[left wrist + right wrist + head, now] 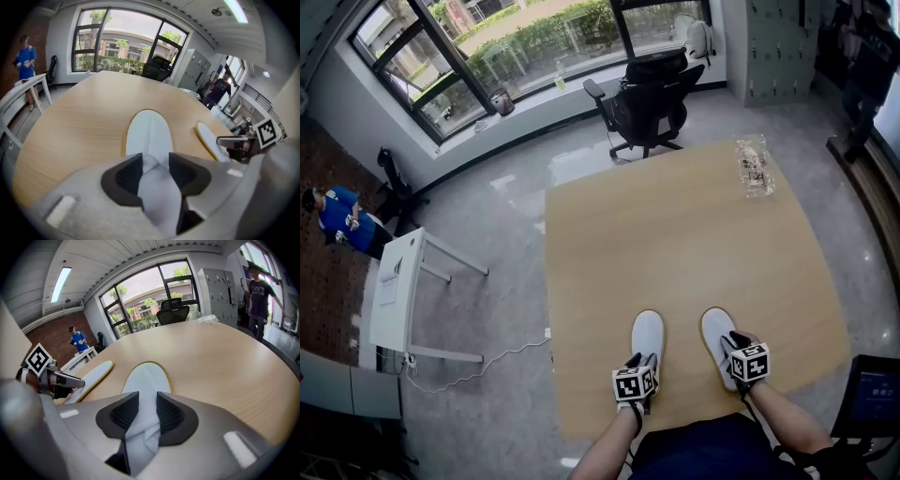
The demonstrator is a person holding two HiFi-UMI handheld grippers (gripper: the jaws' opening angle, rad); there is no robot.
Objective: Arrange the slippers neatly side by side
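Observation:
Two white slippers lie side by side, toes away from me, near the front edge of the wooden table (675, 225). My left gripper (637, 373) has its pads closed on the heel end of the left slipper (648, 334), and the fabric is bunched between them (154, 165). That slipper (149, 133) stretches ahead with a yellow rim. My right gripper (740, 360) pinches the heel of the right slipper (716, 336) in the same way (147, 405). Its sole (146, 378) lies flat on the wood. Each gripper view shows the other slipper (208, 139) (93, 372) alongside.
A clear plastic packet (755, 166) lies at the table's far right corner. A black office chair (649, 98) stands beyond the far edge. A small white desk (394, 291) and a person in blue (342, 217) are off to the left. Another person (258, 291) stands at the right.

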